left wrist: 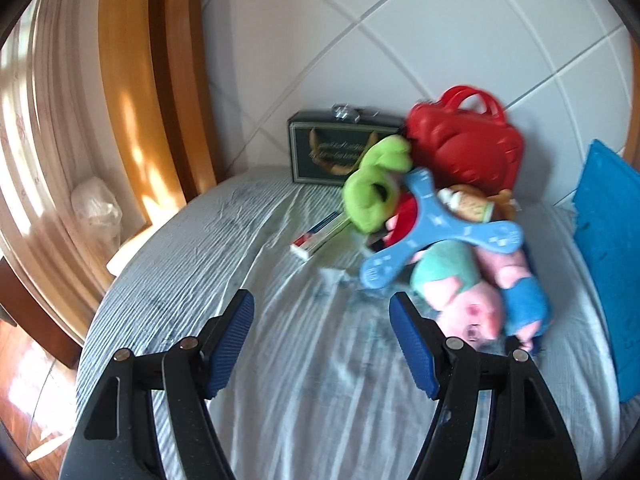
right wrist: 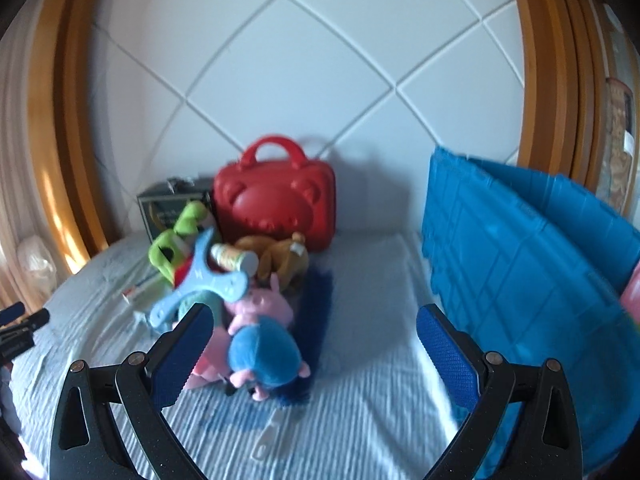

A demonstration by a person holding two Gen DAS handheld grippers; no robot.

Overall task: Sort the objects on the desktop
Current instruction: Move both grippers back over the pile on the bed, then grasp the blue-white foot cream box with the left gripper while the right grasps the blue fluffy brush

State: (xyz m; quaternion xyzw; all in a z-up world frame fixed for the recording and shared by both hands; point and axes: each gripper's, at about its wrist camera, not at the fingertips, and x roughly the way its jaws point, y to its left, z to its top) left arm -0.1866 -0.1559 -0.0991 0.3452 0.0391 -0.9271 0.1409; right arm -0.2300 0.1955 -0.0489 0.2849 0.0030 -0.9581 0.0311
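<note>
Surface: a bed with a pale blue-and-white striped sheet (left wrist: pixel 304 360), set against a white padded headboard (right wrist: pixel 288 80) with diagonal seams and an orange wooden frame.
Pile: soft toys and small things heaped together near the headboard, right of centre in the left wrist view and left of centre in the right wrist view.
Red case: a red plastic carry case (right wrist: pixel 276 208) with a handle stands upright against the headboard, behind the pile.
Dark box: a dark green box (left wrist: pixel 332 152) with gold print stands just beside the red case, on its left.
Green plush: a lime green plush (left wrist: pixel 376 184) leans on the front of the dark box.
Blue three-armed toy: a light blue three-armed toy (left wrist: pixel 436 232) lies on top of the heap, tilted.
Pig plush: a pink pig plush (left wrist: pixel 468 300) in a teal top lies at the near edge of the pile; a second pink plush in blue (right wrist: pixel 264 356) lies beside it.
Brown plush: a brown plush (right wrist: pixel 280 260) sits in front of the red case.
Small carton: a flat red-and-white carton (left wrist: pixel 320 236), perhaps toothpaste, too blurred to read, lies on the sheet left of the pile.
Blue bin: a large blue plastic bin (right wrist: pixel 520 280) stands at the right, well apart from the pile.
Left gripper: the left gripper (left wrist: pixel 322 344) hangs over bare sheet, jaws fairly wide, nothing between them.
Right gripper: the right gripper (right wrist: pixel 314 360) has its jaws wide, holding nothing; the blue-clad plush lies on the sheet beyond its left finger.
</note>
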